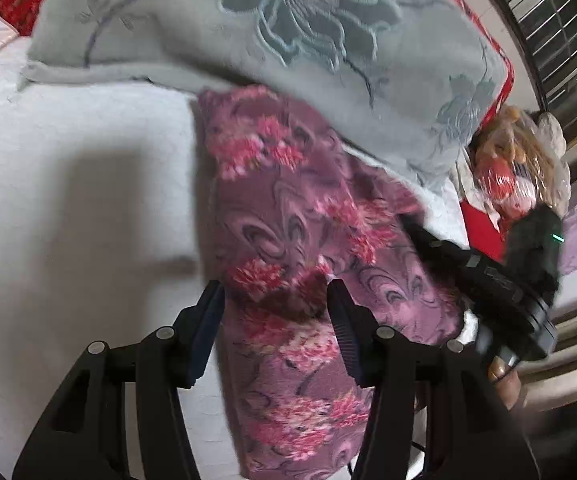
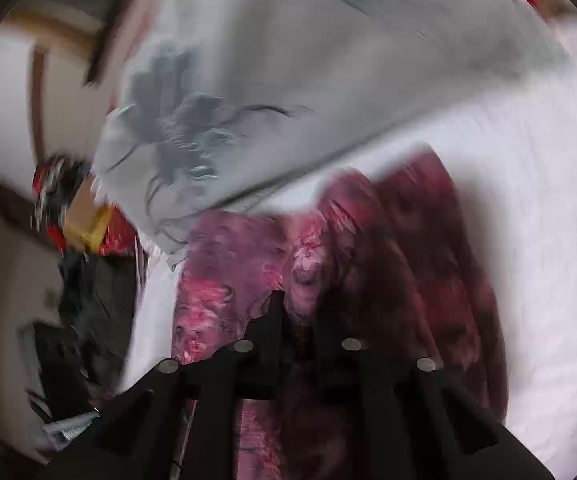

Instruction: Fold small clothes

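Note:
A purple fleece garment with pink flowers lies lengthways on the white bed cover. My left gripper is open just above it, with one finger at the garment's left edge and the other over its middle. The pads do not press on it. My right gripper reaches in from the right to the garment's right edge, with a hand behind it. In the blurred right wrist view its fingers stand close together with bunched garment cloth between them.
A grey blanket with a dark flower pattern lies folded behind the garment, also in the right wrist view. A clear plastic bag of things and a red cloth sit at the bed's right edge. Dark slatted furniture stands beyond.

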A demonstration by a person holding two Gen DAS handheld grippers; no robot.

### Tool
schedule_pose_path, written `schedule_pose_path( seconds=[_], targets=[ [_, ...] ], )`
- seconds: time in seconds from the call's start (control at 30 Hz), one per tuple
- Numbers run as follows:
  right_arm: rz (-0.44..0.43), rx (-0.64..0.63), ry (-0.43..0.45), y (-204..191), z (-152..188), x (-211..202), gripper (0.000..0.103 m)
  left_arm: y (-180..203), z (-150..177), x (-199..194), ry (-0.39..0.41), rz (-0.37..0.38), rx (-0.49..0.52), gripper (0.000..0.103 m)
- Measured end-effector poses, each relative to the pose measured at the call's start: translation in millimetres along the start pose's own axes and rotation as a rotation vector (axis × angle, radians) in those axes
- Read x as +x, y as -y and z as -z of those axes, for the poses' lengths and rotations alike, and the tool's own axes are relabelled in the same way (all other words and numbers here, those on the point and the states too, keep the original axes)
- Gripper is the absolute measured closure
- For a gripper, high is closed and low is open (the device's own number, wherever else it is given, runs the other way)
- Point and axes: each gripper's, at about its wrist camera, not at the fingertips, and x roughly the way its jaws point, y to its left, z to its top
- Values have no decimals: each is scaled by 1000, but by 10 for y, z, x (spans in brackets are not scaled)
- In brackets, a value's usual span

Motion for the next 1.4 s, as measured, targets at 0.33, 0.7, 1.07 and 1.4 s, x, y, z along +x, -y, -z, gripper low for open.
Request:
schedule_pose_path(
  seconds=[0.33, 0.7, 1.07, 1.4],
  targets=[
    [204, 63, 83, 349, -76, -73, 90, 105, 23, 272, -27, -156, 74, 43],
    [120, -25, 44, 349, 407, -595, 90, 149, 678, 221, -100, -123, 87, 42],
    [152, 3, 15, 418, 791, -1020, 54, 192, 941, -21, -118, -144, 126, 41],
    [218, -22, -65, 578, 1093, -910, 92, 143, 1010, -87, -138, -106, 121, 41]
  ],
)
